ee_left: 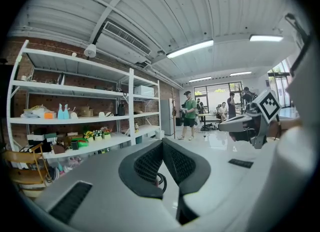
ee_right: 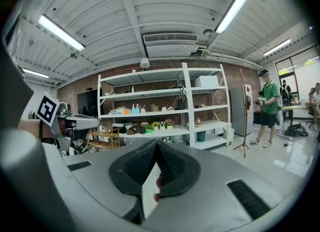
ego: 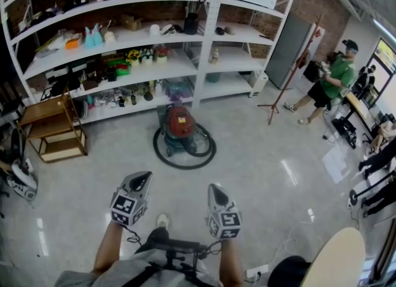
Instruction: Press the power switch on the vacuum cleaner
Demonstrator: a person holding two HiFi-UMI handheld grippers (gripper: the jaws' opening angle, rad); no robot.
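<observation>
fingers on my left gripper (ee_left: 162,143) are pressed together with nothing between them, and it's the same on my right gripper (ee_right: 156,143). i hold both out in front of me, well apart from the vacuum cleaner (ego: 180,125), which sits on the floor before the shelves (ego: 213,38) with its hose (ego: 185,159) looped round it. i'd say i'm only at the approach. next i'd walk up, find the switch, too small to make out from here, and push it with one closed tip.
</observation>
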